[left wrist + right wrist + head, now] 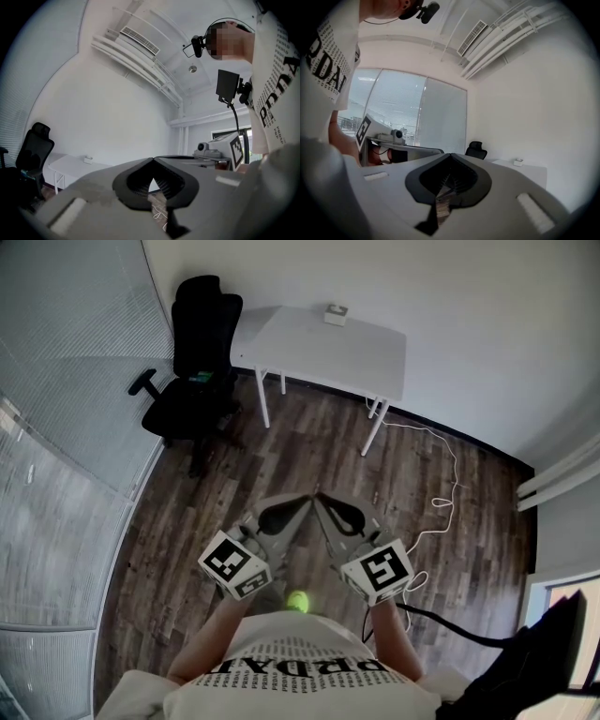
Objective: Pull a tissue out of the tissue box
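The tissue box (337, 314) is small and white and stands at the far edge of a white table (309, 352) across the room. It also shows small in the left gripper view as the tissue box (88, 160) and in the right gripper view as the tissue box (518, 162). My left gripper (302, 500) and right gripper (323, 499) are held side by side in front of my chest, far short of the table, and point level toward it. Each has its jaws closed tip to tip with nothing between them: left gripper (153, 159), right gripper (450, 154).
A black office chair (192, 371) stands left of the table by the glass wall with blinds (56, 456). A white cable (442, 479) loops over the wooden floor to the right. A small yellow-green object (298, 600) lies by my feet. A black stand (553, 652) is at the lower right.
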`<state>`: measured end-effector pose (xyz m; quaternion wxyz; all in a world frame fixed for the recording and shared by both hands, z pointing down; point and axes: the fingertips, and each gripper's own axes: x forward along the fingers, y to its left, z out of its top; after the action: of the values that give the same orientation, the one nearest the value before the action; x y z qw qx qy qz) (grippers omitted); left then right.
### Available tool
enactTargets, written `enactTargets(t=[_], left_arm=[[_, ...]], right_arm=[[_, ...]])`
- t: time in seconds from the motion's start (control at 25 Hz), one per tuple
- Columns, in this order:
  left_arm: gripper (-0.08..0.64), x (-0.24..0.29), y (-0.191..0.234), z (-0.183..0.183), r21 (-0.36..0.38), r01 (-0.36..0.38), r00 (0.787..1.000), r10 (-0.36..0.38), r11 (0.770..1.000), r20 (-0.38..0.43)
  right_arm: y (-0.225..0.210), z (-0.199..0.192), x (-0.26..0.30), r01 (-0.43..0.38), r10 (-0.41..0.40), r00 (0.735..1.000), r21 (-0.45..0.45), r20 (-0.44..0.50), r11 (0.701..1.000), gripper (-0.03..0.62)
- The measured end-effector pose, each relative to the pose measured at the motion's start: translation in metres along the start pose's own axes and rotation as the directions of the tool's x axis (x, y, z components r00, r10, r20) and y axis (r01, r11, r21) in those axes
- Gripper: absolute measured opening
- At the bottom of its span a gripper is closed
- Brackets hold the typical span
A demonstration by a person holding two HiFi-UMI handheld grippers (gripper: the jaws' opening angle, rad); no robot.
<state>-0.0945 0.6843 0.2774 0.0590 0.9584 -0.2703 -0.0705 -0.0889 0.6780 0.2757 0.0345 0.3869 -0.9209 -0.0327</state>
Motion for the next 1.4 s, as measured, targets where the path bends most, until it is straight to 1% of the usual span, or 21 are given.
enactTargets(t=[0.32,0.64,0.96,1.16,1.4], left_arm=[[-0.011,0.011,0.027,0.005,0.020,0.007,1.000,-0.007,1.000,0.010],[-0.011,0.028,0.072,0.020,0.016,0.015,1.000,-0.015,1.000,0.018],[-0.011,0.041,0.111,0.035,0.006,0.051,0.998,-0.051,0.999,0.027],[-0.011,0.049,0.131,0.043,0.010,0.079,0.996,-0.080,0.997,0.027],[-0.011,0.051,0.157,0.052,0.022,0.100,0.995,-0.100,0.995,0.025]], right_arm=[[-0.015,0.004,0.025,0.007,-0.007,1.000,-0.004,0.000,1.000,0.008],[-0.041,0.009,0.065,0.018,-0.018,1.000,-0.002,-0.024,1.000,0.008],[-0.061,0.021,0.101,0.046,-0.046,0.999,-0.025,-0.020,0.999,0.008],[-0.074,0.024,0.118,0.070,-0.070,0.997,0.000,-0.019,0.998,0.008],[-0.081,0.032,0.146,0.083,-0.083,0.997,-0.011,-0.004,0.997,0.008]])
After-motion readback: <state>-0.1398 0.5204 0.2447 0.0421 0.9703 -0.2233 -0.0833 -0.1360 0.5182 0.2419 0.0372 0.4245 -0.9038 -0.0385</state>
